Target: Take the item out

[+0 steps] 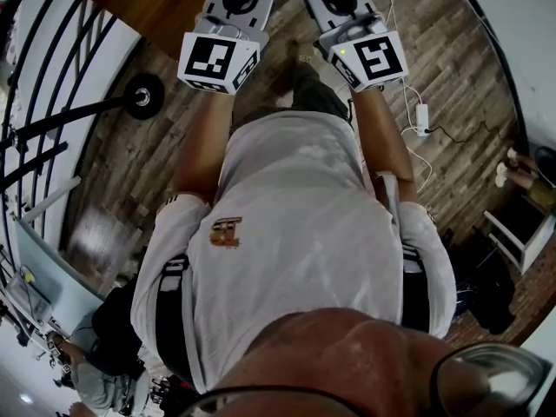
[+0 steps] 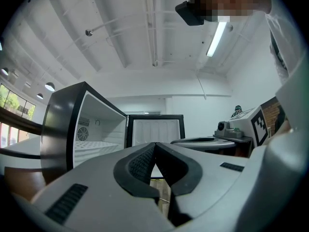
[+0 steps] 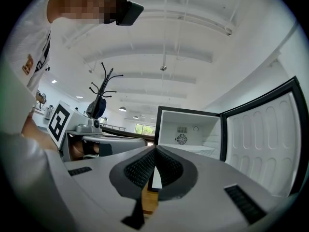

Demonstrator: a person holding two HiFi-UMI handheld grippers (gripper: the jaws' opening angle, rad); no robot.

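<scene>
While the left gripper (image 2: 155, 145) and right gripper (image 3: 155, 150) were held closed and empty, the open fridge (image 3: 189, 133) was faced, far ahead, no contents discernible.

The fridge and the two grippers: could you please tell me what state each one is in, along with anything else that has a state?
fridge door: swung wide open.
fridge: inside exposed; no item shows on the visible part of the shelf.
left gripper: jaws shut, nothing between them.
right gripper: jaws shut, nothing between them.
ceiling light: on.
</scene>
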